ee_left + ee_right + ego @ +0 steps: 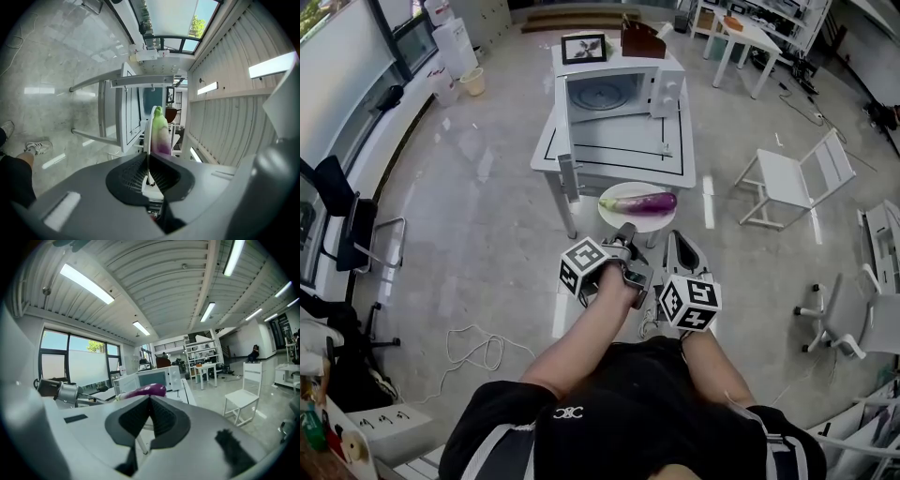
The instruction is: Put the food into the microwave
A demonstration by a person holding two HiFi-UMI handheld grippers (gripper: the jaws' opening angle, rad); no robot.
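Step in hand, as judged: transport. The plate carrying the eggplant is held just short of the worktop, well apart from the open microwave.

Left gripper: jaws almost together, clamped on the plate rim.

Right gripper: jaws likewise clamped on the rim.

Next move: advance both grippers together, plate level, into the cavity.

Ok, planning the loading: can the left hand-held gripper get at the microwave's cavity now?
Probably yes: the microwave door stands open and nothing tall stands on the table before it. The left hand-held gripper, shut on the plate, only needs to come closer.
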